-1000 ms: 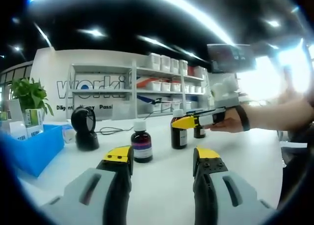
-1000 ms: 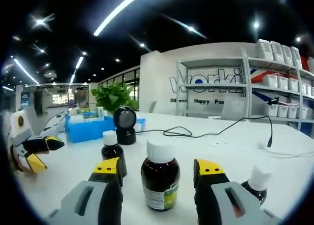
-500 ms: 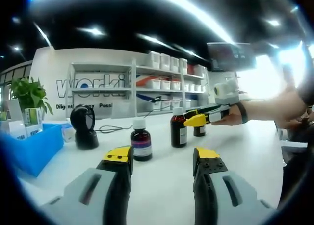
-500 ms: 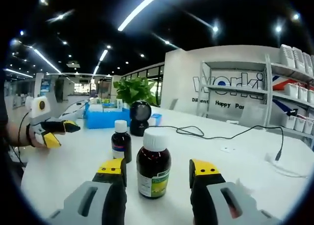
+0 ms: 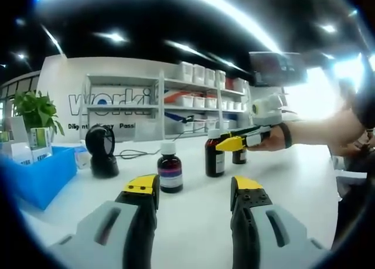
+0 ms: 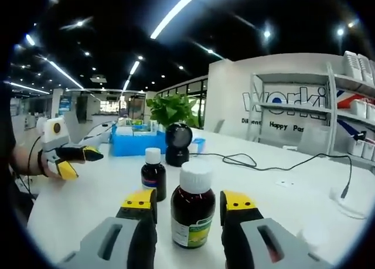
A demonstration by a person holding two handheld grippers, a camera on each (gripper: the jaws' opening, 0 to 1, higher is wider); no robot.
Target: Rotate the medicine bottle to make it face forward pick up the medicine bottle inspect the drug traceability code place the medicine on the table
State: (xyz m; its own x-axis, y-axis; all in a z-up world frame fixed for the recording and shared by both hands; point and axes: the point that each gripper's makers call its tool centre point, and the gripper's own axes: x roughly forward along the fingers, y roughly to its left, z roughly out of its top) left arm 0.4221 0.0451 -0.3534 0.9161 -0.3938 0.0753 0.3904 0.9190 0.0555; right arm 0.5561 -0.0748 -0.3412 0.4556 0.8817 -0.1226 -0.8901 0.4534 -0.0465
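A brown medicine bottle (image 6: 193, 213) with a white cap and a green-and-white label stands on the white table (image 6: 88, 204), between the jaws of my right gripper (image 6: 188, 200). The jaws stand open, close on either side of it, with slim gaps. In the left gripper view this bottle (image 5: 214, 157) is at centre right, with the right gripper (image 5: 228, 144) reaching in around it. A smaller brown bottle (image 5: 170, 171) stands ahead of my left gripper (image 5: 193, 186), which is open and holds nothing. The left gripper (image 6: 79, 162) also appears at the far left of the right gripper view.
A third bottle (image 5: 238, 156) stands behind the held-around one. A black scanner (image 5: 101, 153) with its cable (image 6: 258, 162), a blue bin (image 5: 35, 178) and a potted plant (image 5: 36, 112) sit at the back left. Shelves (image 5: 176, 105) with white boxes line the wall. The small bottle (image 6: 153, 174) is left of my right jaws.
The right gripper's jaws have narrowed around the medicine bottle and the view has swung slightly. The left gripper has stayed put, still open.
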